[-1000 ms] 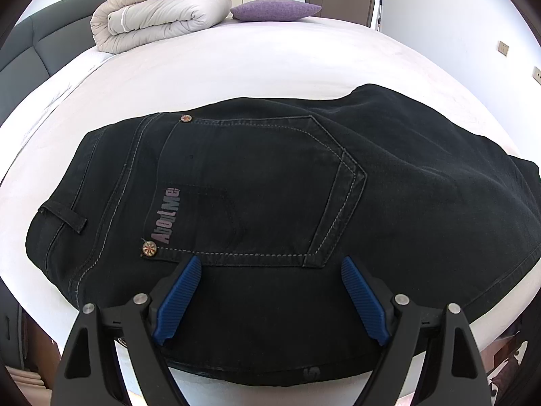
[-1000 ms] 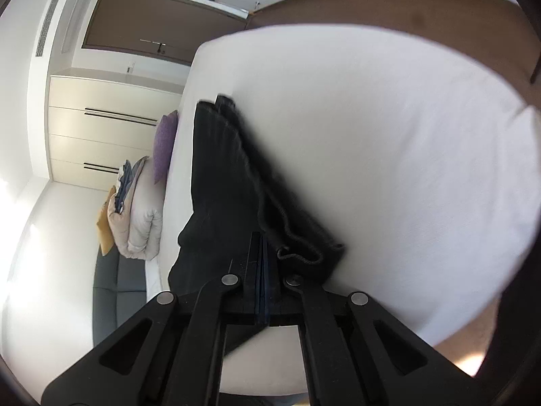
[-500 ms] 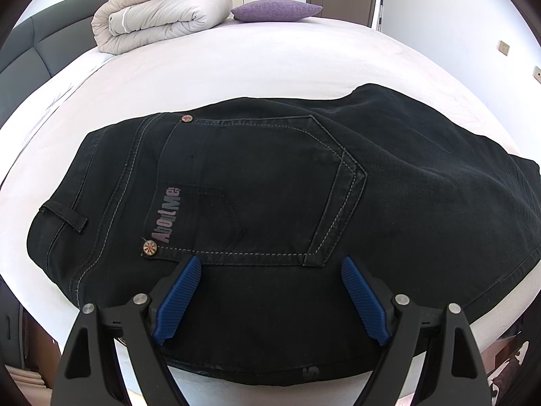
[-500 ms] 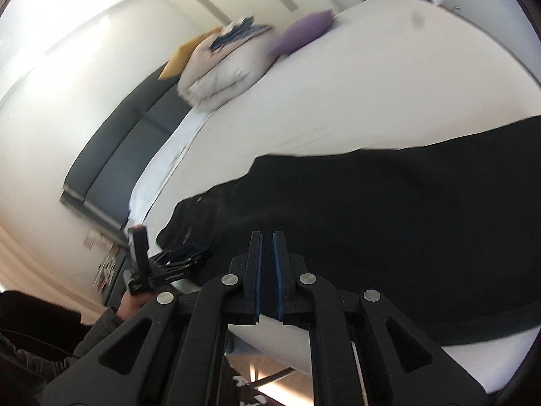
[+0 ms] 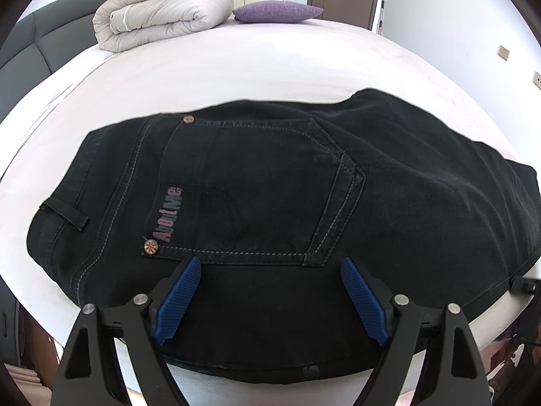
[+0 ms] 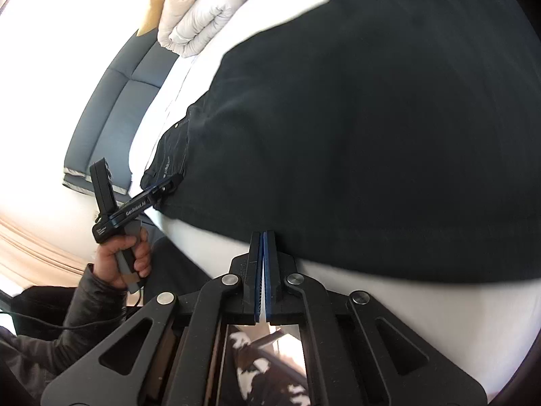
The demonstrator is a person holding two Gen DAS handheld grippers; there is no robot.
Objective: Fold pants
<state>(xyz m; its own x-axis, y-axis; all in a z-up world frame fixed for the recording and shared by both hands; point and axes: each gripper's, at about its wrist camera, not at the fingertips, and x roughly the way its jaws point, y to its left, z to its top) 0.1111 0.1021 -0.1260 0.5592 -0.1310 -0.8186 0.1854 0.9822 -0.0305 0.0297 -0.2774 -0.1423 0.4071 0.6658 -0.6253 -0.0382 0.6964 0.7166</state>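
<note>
Black jeans lie flat on the white bed, back pocket up, waistband to the left, legs running off right. My left gripper is open, its blue pads hovering over the near hip below the pocket. In the right wrist view the jeans fill the upper right. My right gripper is shut with nothing visible between its pads, right at the near hem edge of the jeans. The left gripper shows there at the waist end, held by a hand.
A folded beige duvet and a purple pillow lie at the far end of the bed. A grey padded headboard is at left. The bed's near edge runs just below both grippers; the person's dark sleeve is at lower left.
The right gripper has swung round from holding a pant leg hem to facing across the bed, and now sits low at the jeans' near edge. The left gripper has stayed still.
</note>
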